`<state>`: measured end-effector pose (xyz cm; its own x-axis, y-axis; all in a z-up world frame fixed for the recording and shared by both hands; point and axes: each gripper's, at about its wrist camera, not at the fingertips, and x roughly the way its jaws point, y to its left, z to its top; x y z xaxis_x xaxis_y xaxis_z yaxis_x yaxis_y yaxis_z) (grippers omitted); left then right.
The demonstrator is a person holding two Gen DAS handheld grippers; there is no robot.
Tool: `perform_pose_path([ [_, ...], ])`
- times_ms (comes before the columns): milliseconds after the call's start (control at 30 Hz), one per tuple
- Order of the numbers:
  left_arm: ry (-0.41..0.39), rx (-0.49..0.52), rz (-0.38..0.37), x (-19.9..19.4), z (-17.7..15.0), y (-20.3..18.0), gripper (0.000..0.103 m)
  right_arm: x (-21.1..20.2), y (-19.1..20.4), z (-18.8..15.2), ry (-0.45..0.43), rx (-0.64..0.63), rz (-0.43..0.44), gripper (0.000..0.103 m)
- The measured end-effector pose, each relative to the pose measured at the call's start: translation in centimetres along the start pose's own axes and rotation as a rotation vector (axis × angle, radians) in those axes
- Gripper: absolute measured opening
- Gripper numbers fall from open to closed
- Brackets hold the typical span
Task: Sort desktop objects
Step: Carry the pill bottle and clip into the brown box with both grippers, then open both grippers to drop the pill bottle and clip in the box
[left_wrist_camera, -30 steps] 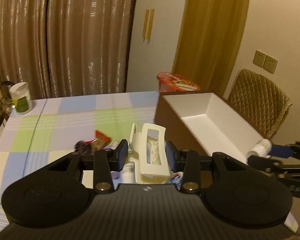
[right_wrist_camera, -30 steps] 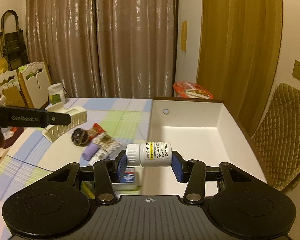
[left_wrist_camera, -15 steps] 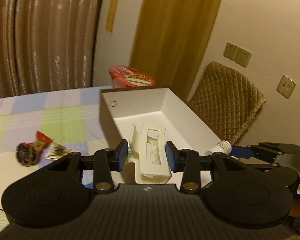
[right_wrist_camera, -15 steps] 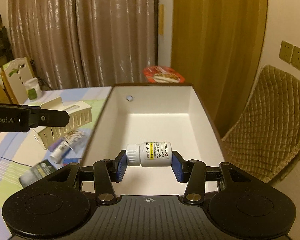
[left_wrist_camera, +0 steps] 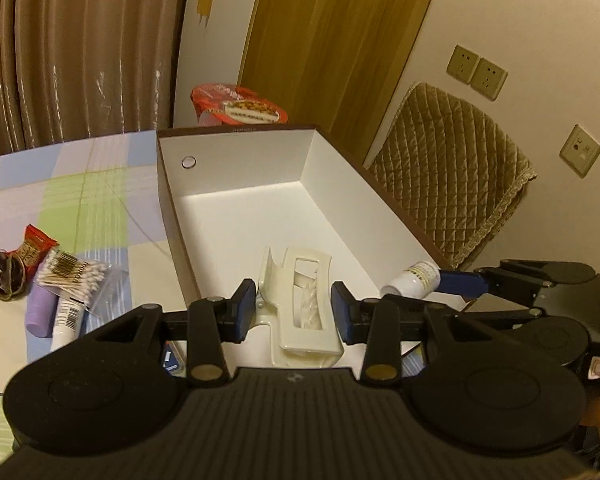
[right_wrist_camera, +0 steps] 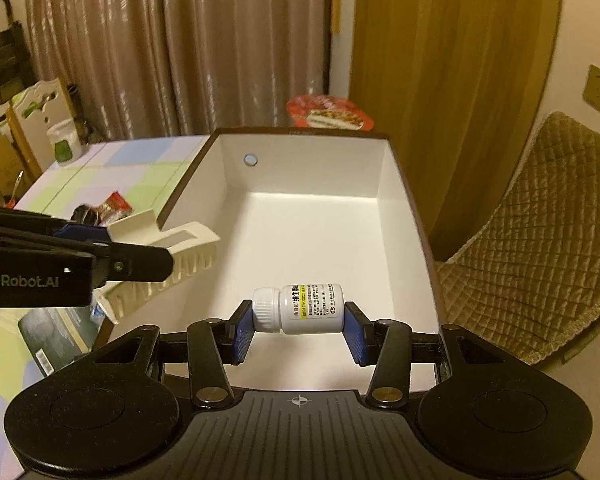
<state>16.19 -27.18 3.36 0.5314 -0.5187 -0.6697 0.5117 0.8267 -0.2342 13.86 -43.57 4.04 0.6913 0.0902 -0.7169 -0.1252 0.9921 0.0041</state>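
The right tool (right_wrist_camera: pixel 299 326) grips a white pill bottle (right_wrist_camera: pixel 299 309) lying sideways between its blue pads, held above the near end of the white box (right_wrist_camera: pixel 386 184). The left tool (left_wrist_camera: pixel 295 310) is clamped on a cream hair claw clip (left_wrist_camera: pixel 300 300), hanging over the box's near left corner. Both items look ready to drop in, so the step in hand is placing them. Next, each tool likely needs lowering toward the box floor before opening. On the counter (left_wrist_camera: pixel 100 184) to the left lie cotton swabs (left_wrist_camera: pixel 73 273), a purple tube (left_wrist_camera: pixel 40 312) and a red packet (left_wrist_camera: pixel 35 243). Behind the box stands a red noodle cup (left_wrist_camera: pixel 240 105).
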Motion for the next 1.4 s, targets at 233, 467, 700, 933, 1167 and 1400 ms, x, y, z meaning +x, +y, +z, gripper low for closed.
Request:
perform_pose_path([
  [233,0.043,-0.001,0.023,2.5,0.4,-0.4,0.036,2.4,-0.9,0.4,0.057,-0.037,0.031,0.046],
  [467,0.09,0.008,0.036,4.9,0.3,-0.6,0.036,4.3,-1.7,0.6,0.099,-0.055,0.042,0.046],
  [700,0.13,0.017,0.032,6.8,0.5,-0.6,0.036,5.6,-2.5,0.7,0.125,-0.057,0.046,0.046],
  [933,0.123,0.02,0.038,7.2,0.8,-0.2,0.036,6.7,-2.9,1.0,0.157,-0.067,0.047,0.046],
  [1167,0.102,0.015,0.042,6.5,1.4,0.2,0.036,7.5,-2.6,1.3,0.175,-0.08,0.053,0.047],
  [1400,0.077,0.012,0.045,5.7,1.8,0.2,0.038,7.6,-2.2,1.4,0.173,-0.091,0.051,0.047],
])
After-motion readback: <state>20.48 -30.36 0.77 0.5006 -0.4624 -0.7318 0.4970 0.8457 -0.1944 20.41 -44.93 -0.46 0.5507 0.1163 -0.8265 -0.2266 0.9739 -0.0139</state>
